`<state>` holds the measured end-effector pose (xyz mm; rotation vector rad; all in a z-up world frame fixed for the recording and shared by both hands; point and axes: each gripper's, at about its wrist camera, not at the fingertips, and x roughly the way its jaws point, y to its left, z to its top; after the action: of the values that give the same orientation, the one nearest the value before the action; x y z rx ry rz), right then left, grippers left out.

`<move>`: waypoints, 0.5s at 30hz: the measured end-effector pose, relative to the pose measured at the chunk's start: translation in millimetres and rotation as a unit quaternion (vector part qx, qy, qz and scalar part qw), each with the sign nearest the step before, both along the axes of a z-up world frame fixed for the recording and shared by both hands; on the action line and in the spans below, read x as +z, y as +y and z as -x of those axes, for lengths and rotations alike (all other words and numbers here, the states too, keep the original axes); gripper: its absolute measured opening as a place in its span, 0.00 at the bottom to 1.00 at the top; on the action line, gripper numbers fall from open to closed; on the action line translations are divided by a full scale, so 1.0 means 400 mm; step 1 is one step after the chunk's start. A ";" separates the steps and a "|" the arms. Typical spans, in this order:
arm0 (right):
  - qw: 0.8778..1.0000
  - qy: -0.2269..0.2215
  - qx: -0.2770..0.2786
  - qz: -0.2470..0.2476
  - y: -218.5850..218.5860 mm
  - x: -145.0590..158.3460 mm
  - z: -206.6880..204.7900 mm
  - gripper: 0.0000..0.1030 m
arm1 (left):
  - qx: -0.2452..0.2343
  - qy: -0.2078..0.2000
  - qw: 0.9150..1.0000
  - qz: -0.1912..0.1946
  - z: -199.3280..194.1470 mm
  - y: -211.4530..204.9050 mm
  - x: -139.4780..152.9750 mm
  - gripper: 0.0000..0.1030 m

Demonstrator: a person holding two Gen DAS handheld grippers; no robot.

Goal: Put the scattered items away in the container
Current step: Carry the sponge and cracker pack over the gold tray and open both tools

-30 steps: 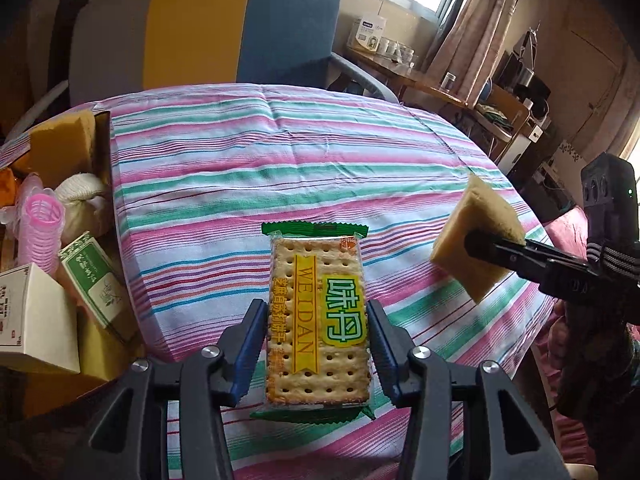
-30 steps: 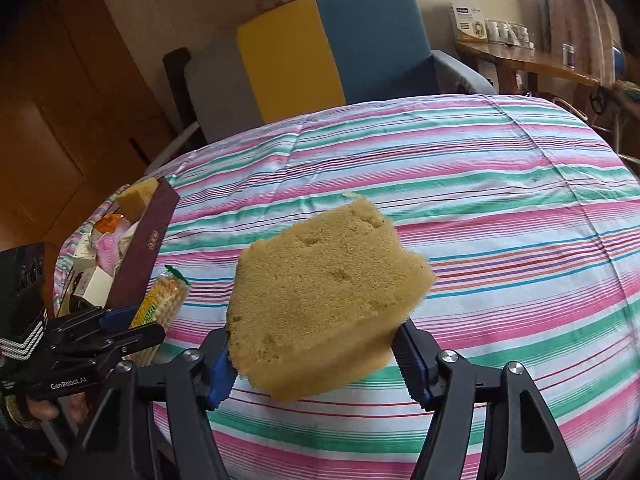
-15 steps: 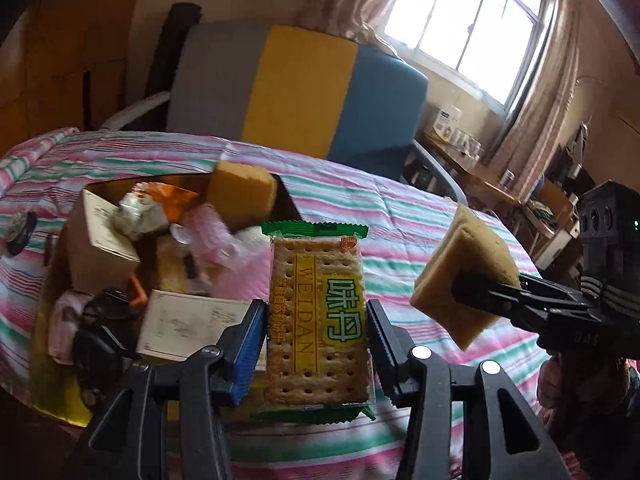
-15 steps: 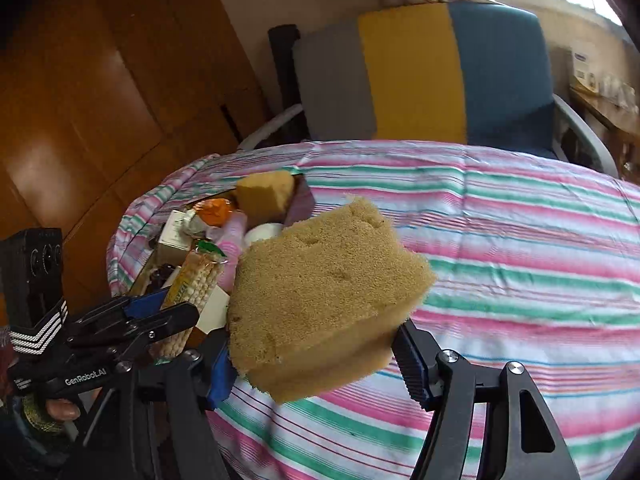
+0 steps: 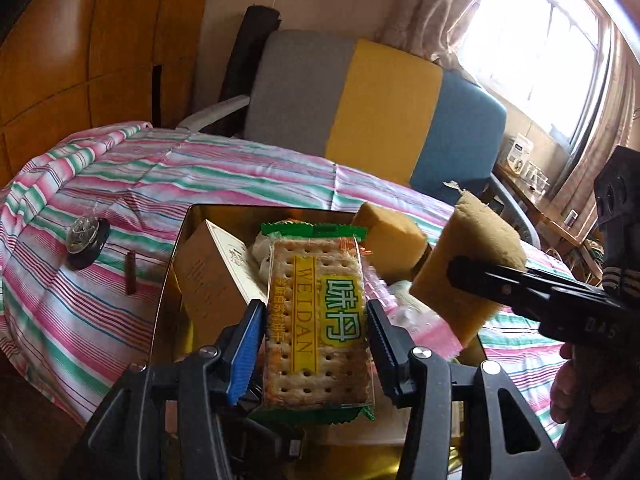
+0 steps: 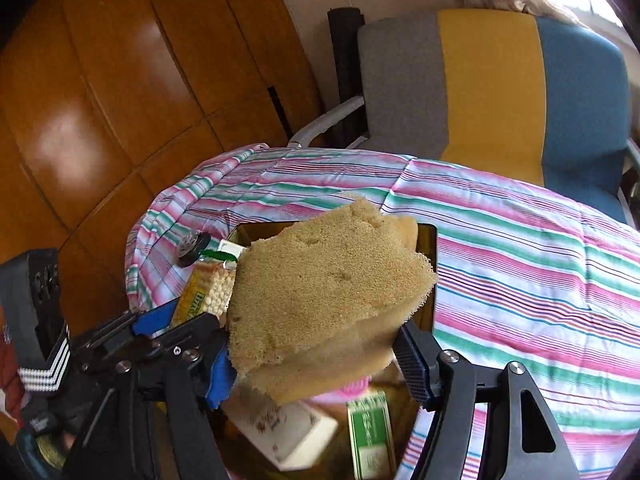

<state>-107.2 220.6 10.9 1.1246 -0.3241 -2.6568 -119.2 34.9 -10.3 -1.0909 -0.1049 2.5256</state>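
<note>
My left gripper [image 5: 316, 320] is shut on a green-edged pack of crackers [image 5: 318, 320] and holds it above the open gold-walled container [image 5: 168, 280]. My right gripper [image 6: 320, 344] is shut on a tan sponge [image 6: 328, 296], also above the container [image 6: 426, 276]. The sponge shows in the left wrist view [image 5: 468, 264] to the right of the crackers. The crackers show in the right wrist view [image 6: 204, 292] at left. The container holds a second yellow sponge [image 5: 390, 246], a beige box [image 5: 212, 276] and other small items.
The container sits on a round table with a striped cloth [image 5: 120, 184]. A small black and clear object [image 5: 86, 240] and a brown stick [image 5: 130, 278] lie on the cloth left of the container. A grey, yellow and blue chair [image 5: 372, 108] stands behind the table.
Both grippers have swung left from over the bare striped cloth to over the container, each still holding its item. The sponge and crackers are now closer together.
</note>
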 end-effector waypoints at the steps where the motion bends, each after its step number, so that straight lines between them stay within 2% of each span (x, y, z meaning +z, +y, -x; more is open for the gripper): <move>1: 1.000 -0.008 -0.001 0.002 -0.004 -0.012 0.020 0.70 | 0.000 -0.003 1.000 -0.001 0.006 -0.004 -0.003 0.51; 3: 1.000 -0.026 -0.003 0.002 -0.009 -0.039 0.051 0.80 | 0.003 -0.001 1.000 -0.005 0.006 -0.012 -0.004 0.54; 4: 0.999 -0.033 -0.005 0.002 -0.007 -0.050 0.058 0.82 | 0.004 0.000 1.000 -0.007 0.006 -0.016 -0.004 0.54; 9: 0.999 -0.046 -0.011 0.005 0.009 -0.081 0.056 0.84 | 0.016 -0.007 1.000 -0.018 0.000 -0.032 -0.012 0.54; 15: 0.999 -0.038 -0.010 0.010 0.020 -0.073 0.020 0.87 | 0.025 -0.007 1.000 -0.014 -0.049 -0.042 -0.011 0.55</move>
<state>-115.3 228.7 -18.5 1.2250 -0.3771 -2.6263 -99.6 18.0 -14.7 -1.1091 -0.1741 2.5524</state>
